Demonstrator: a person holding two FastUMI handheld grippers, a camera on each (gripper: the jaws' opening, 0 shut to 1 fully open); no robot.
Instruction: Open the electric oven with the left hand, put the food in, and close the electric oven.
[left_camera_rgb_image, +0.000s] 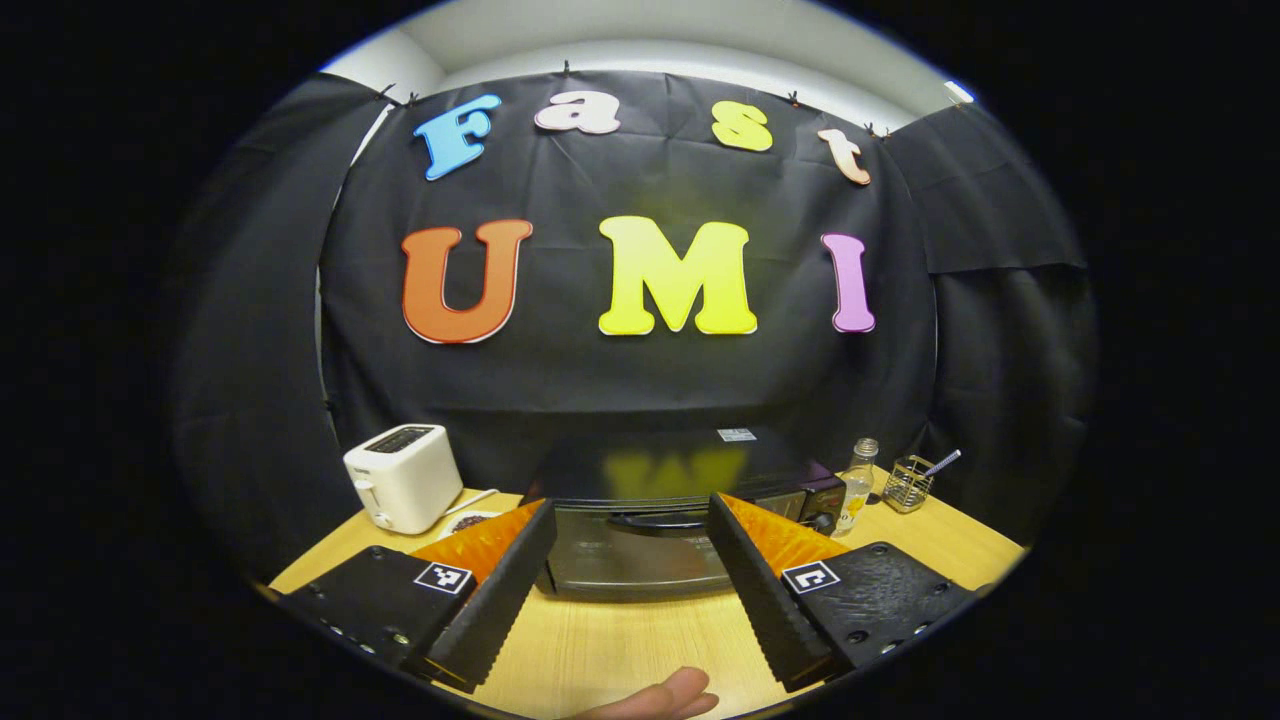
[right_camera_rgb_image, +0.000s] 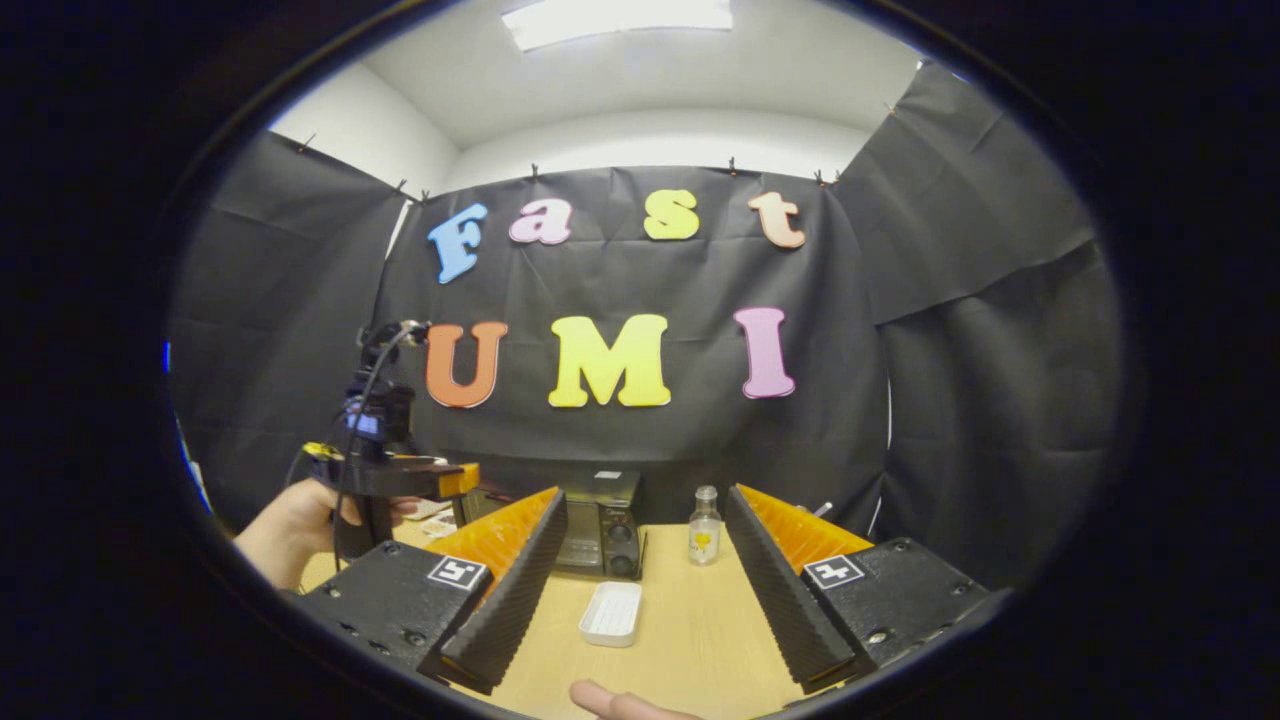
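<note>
You are holding the left tongs (left_camera_rgb_image: 632, 560) wide apart and empty, pointing straight at the electric oven (left_camera_rgb_image: 660, 520), which is sitting shut on the wooden bench (left_camera_rgb_image: 620, 640) with its door handle lying between your two fingers. A white toaster (left_camera_rgb_image: 403, 477) is standing to the oven's left, a small dish (left_camera_rgb_image: 468, 521) is lying just beside it, and a small glass bottle (left_camera_rgb_image: 858, 485) and a wire holder (left_camera_rgb_image: 907, 483) are standing to the oven's right. A fingertip (left_camera_rgb_image: 665, 695) is showing at the bottom edge.

You are keeping the right tongs (right_camera_rgb_image: 645, 580) spread wide too, gripping nothing. Between its fingers a white tray (right_camera_rgb_image: 611, 612) is lying on the bench in front of the oven (right_camera_rgb_image: 600, 530), with the bottle (right_camera_rgb_image: 705, 525) standing near the oven's right side. In the right gripper view your other hand (right_camera_rgb_image: 290, 530) is holding the left tongs (right_camera_rgb_image: 395, 470) out at the left, level with the oven.
</note>
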